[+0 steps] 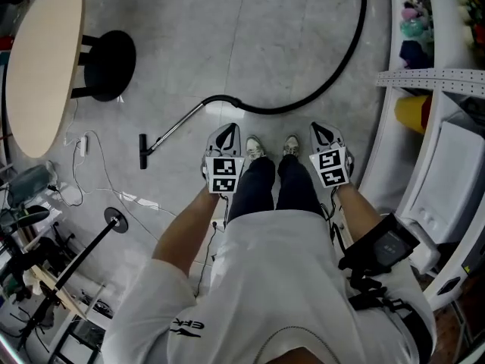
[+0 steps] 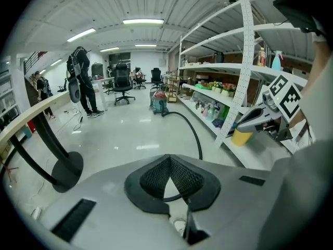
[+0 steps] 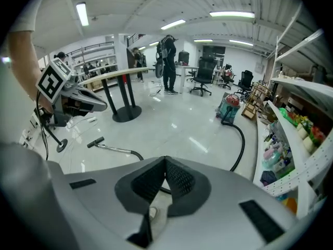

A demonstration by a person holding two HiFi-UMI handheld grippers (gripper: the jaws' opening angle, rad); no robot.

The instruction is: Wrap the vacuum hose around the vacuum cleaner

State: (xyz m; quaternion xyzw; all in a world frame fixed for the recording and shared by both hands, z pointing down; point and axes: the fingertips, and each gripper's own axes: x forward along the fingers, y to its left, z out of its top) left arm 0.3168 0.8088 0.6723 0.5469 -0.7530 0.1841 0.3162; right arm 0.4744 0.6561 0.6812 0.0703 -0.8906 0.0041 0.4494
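Hose [image 1: 273,111] across floor [image 1: 250,44], shelving [image 1: 432,78] right, table [image 1: 42,59] left

Under me lay a glossy grey floor [image 1: 265,44]. To my left stood a pale oval table [image 1: 45,59] on a round black base [image 1: 110,65]. White shelves [image 2: 218,66] ran along my right, stocked with bottles [image 2: 210,110]. Strip lights [image 2: 143,21] shone on a ribbed white ceiling [image 2: 104,14], and black office chairs [image 2: 123,82] stood far off.

Bright ceiling strip lights [image 2: 143,21], glare on glossy floor [image 2: 147,146] (streaky), fisheye bending at edges, dark corners
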